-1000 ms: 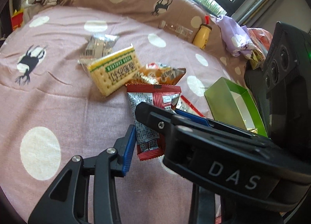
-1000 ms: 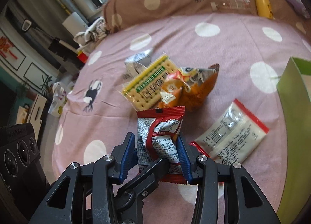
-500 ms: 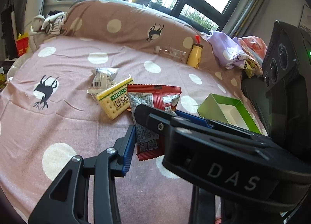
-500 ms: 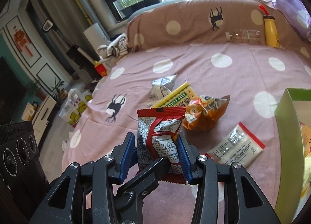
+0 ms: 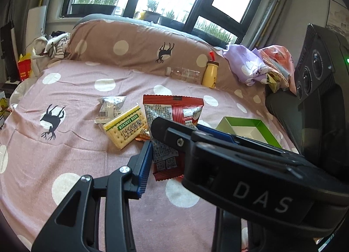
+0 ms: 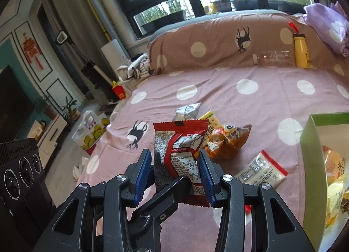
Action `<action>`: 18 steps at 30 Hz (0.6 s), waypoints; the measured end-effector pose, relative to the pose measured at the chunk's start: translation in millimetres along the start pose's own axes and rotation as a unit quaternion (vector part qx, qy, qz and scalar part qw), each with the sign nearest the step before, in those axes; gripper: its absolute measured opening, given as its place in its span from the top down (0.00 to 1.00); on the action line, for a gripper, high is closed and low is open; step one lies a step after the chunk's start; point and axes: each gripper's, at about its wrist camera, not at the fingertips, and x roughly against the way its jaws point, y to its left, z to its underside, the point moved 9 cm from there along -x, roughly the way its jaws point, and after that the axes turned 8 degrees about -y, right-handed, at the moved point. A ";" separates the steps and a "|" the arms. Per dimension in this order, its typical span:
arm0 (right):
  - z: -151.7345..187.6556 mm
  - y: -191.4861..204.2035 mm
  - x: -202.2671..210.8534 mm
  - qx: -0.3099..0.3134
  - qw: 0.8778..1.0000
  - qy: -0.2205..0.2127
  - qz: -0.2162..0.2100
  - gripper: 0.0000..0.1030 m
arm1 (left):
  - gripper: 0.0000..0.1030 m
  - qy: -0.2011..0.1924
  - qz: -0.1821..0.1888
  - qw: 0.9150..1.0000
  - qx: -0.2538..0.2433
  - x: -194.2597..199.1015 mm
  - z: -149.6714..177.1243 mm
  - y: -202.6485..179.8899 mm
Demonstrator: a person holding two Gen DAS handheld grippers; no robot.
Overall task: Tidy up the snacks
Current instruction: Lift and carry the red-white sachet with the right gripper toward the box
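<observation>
Above the polka-dot bed (image 6: pixel 250 103), the right hand-held gripper (image 6: pixel 177 170) is clamped on a red-and-silver snack packet (image 6: pixel 178 149), the left hand-held gripper (image 5: pixel 172 156) pinching it too, while the green box (image 6: pixel 309 156) holds some snacks and crackers (image 5: pixel 124 127), an orange bag (image 6: pixel 229 140) and two packets remain.

Red snack packet (image 6: pixel 181 153) is showing glossy, crinkled foil-plastic. Bedsheet (image 6: pixel 250 107) is looking matt woven cloth. Green box (image 5: pixel 250 125) is appearing smooth card. Gripper pads (image 6: pixel 142 175) are presenting ribbed blue plastic.
</observation>
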 end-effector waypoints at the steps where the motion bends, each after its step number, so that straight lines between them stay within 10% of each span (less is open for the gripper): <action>1: -1.9 0.0 2.7 0.001 1.000 -0.004 0.001 0.54 | 0.66 -0.003 0.000 1.000 -0.003 0.8 -1.5 -2.0; 18: -19.5 -1.3 39.7 -0.012 0.998 -0.047 -0.033 0.54 | 0.66 -0.038 -0.036 0.997 -0.062 23.0 -18.9 -35.3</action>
